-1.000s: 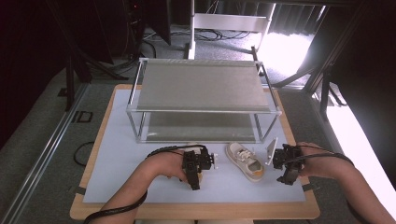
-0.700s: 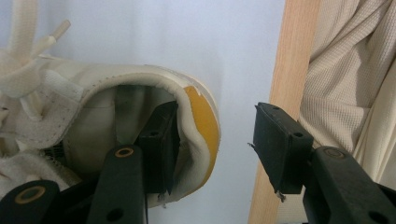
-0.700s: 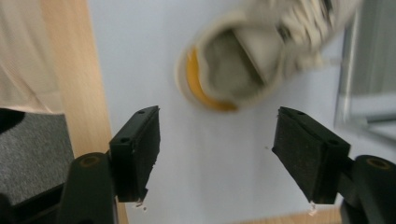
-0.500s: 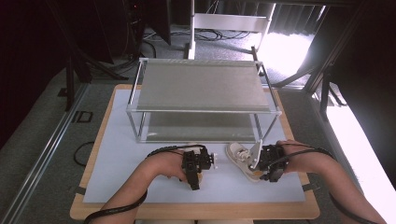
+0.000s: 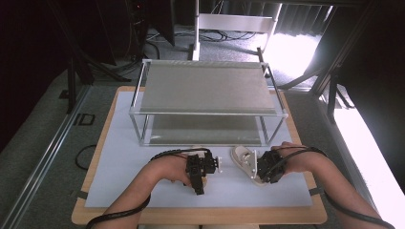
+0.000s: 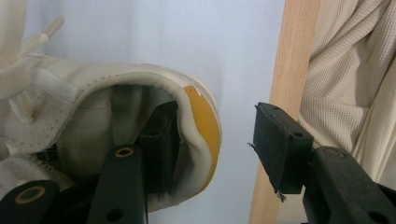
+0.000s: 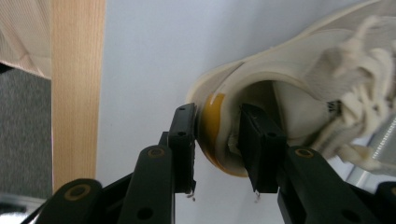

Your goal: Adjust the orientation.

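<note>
Two cream sneakers lie on the white mat. In the left gripper view, one sneaker has a yellow heel tab. My left gripper stands open over its heel: one jaw sits inside the collar, and the other is apart from the heel on the outside. The other sneaker lies to the right. My right gripper has just been closing and now pinches this sneaker's heel. One pad presses the yellow tab, the other is inside the shoe.
A two-tier metal shelf rack stands behind the shoes on the white mat. The wooden table edge runs close below both hands. Cables trail from the grippers along the forearms.
My right gripper moved left onto the right sneaker's heel and its jaws closed on it. The left hand and gripper stayed where they were.
</note>
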`<state>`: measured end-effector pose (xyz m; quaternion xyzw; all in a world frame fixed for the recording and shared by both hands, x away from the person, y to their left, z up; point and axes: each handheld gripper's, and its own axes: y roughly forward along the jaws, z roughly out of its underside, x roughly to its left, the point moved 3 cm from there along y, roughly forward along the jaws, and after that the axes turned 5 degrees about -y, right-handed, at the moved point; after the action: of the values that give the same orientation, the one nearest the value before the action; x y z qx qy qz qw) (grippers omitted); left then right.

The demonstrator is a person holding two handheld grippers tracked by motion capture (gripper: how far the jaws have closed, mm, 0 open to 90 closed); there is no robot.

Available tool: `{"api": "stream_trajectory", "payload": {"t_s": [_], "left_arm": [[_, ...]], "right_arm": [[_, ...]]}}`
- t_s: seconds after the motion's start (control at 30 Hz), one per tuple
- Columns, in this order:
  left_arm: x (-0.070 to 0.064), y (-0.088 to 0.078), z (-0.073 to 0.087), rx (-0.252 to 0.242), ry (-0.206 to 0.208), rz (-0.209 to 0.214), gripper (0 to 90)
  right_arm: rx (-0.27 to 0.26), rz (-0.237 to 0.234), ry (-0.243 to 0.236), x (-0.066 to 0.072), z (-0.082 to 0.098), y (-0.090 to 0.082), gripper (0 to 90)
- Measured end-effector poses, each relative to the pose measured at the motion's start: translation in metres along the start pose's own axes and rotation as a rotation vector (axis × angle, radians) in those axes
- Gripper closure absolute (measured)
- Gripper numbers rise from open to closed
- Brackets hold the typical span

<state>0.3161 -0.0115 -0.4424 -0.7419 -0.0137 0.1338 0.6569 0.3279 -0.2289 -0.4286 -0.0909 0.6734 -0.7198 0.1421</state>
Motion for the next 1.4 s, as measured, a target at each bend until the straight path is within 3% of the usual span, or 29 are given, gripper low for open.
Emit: {"api": "stream_trajectory", "payload": {"t_s": [0.1, 0.2, 0.33, 0.4, 0.53, 0.87, 0.93, 1.03, 1.17, 1.37, 1.4], "left_arm": [[0.0, 0.0, 0.0, 0.0, 0.002, -0.001, 49.8], [0.001, -0.001, 0.001, 0.003, 0.005, -0.002, 49.8], [0.001, -0.002, 0.002, -0.005, 0.0, -0.005, 49.9], [0.0, -0.002, 0.002, -0.014, -0.003, -0.001, 51.1], [-0.002, -0.004, 0.002, -0.021, 0.006, -0.005, 51.3], [-0.003, -0.005, 0.002, -0.038, 0.018, -0.019, 52.4], [-0.004, -0.003, 0.003, -0.065, 0.0, -0.021, 53.0], [-0.003, -0.005, 0.003, -0.055, 0.032, -0.031, 53.6], [-0.003, -0.005, 0.002, -0.071, 0.032, -0.019, 53.6], [-0.001, -0.001, -0.002, -0.074, 0.038, -0.031, 55.8], [-0.002, 0.002, -0.002, -0.096, 0.011, -0.034, 57.8]], "right_arm": [[0.013, -0.034, -0.007, 0.0, -0.004, 0.003, 75.0], [0.005, -0.033, 0.013, -0.001, -0.007, 0.001, 76.2], [-0.098, -0.046, 0.125, -0.005, -0.014, -0.006, 76.1], [-0.153, -0.028, 0.176, -0.008, -0.019, -0.01, 76.2], [-0.188, -0.017, 0.23, -0.009, -0.028, -0.016, 76.1], [-0.205, -0.043, 0.264, -0.006, -0.057, -0.005, 75.3], [-0.231, -0.026, 0.26, -0.007, -0.063, -0.003, 71.8], [-0.259, -0.021, 0.185, -0.004, -0.067, -0.002, 59.3], [-0.24, 0.0, 0.152, -0.004, -0.063, -0.004, 57.5], [-0.22, 0.009, 0.123, -0.006, -0.062, -0.007, 64.6], [-0.218, 0.004, 0.112, -0.007, -0.063, -0.006, 66.2]]}}
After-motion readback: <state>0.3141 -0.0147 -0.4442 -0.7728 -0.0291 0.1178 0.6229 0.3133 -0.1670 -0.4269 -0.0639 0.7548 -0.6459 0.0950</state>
